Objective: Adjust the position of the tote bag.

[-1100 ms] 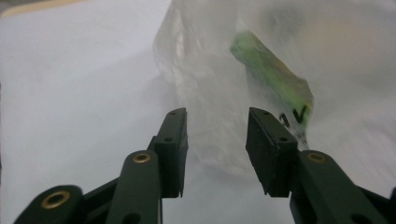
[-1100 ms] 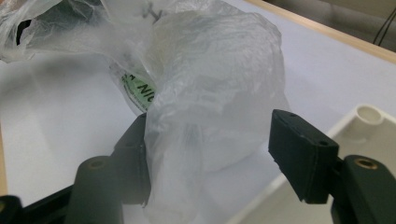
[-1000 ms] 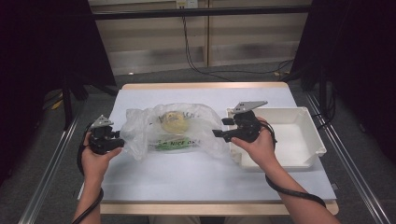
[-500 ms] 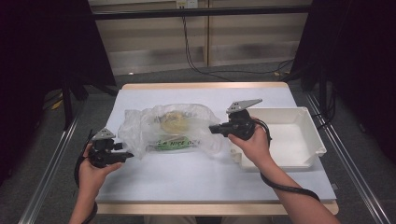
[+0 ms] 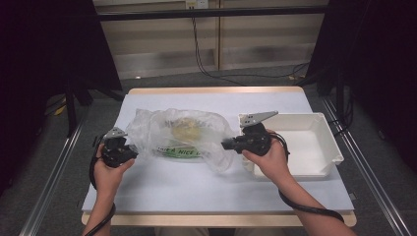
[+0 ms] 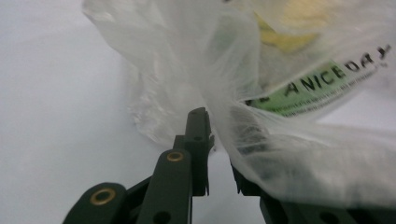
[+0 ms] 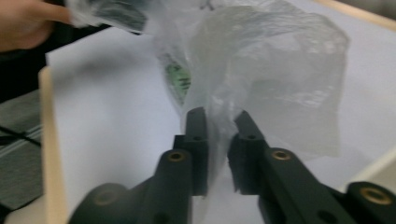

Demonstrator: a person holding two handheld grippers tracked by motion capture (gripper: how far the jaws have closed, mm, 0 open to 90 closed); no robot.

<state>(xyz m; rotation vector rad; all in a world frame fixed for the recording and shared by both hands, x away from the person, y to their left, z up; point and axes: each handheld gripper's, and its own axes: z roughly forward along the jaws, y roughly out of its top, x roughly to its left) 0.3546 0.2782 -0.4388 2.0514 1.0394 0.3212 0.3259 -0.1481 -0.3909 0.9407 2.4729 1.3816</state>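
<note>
A clear plastic bag (image 5: 184, 135) with green lettering lies in the middle of the table (image 5: 196, 182). The left gripper (image 5: 129, 150) has just closed its jaws on the bag's left edge. The right gripper (image 5: 225, 144), its jaws just reopened slightly, pinches the right edge, beside a white tray (image 5: 334, 147).

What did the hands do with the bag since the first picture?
The left gripper dropped toward the near edge and now sits at the bag's left end, its jaws just closing with film between them. The right gripper stayed at the right end; its jaws closed, then eased slightly, film between them. The bag got pulled longer and flatter. The bin and table stayed put.
</note>
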